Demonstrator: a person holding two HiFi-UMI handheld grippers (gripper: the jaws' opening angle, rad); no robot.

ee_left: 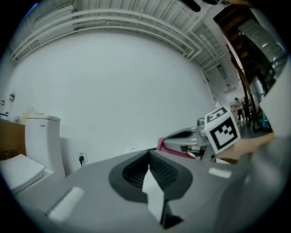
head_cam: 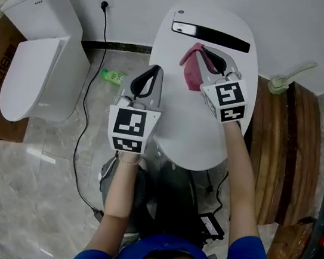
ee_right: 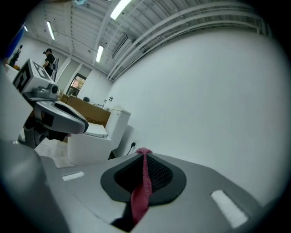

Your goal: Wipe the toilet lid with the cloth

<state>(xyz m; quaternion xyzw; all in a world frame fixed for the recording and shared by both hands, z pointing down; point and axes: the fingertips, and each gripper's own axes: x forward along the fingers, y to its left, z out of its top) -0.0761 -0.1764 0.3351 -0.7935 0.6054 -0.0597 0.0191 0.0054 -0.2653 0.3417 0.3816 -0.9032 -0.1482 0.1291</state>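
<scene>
Spotter: Cloth is the thing to mind. Your right gripper (head_cam: pixel 206 54) is clamped on the pink knitted cloth (head_cam: pixel 190 70). That gripper's own view shows a thin pinched fold running up between the jaws to their tips.

Coach: It looks soft, light and limp to me, so expect it to drape rather than push. You hold only an edge. The loose bulk hangs off the tips to that gripper's left, down toward the white oval toilet lid (head_cam: pixel 192 130). I cannot tell whether it touches the lid.

Spotter: The lid lies directly beneath both grippers. It is shut flat and glossy, and probably slick. A limp cloth may skate or bunch there unless you press the hanging part flat.

Coach: A deeper bite, with more fabric in the jaws, would likely drag better than this edge pinch. A thin fold could slip out under friction.

Spotter: Your left gripper (head_cam: pixel 157 71) sits just beside the right one, on its left, over the lid's edge. Its jaws are together on nothing. The black glossy strip (head_cam: pixel 215 37) lies just beyond the right gripper's tips, so I would keep the wipe short of it.
</scene>
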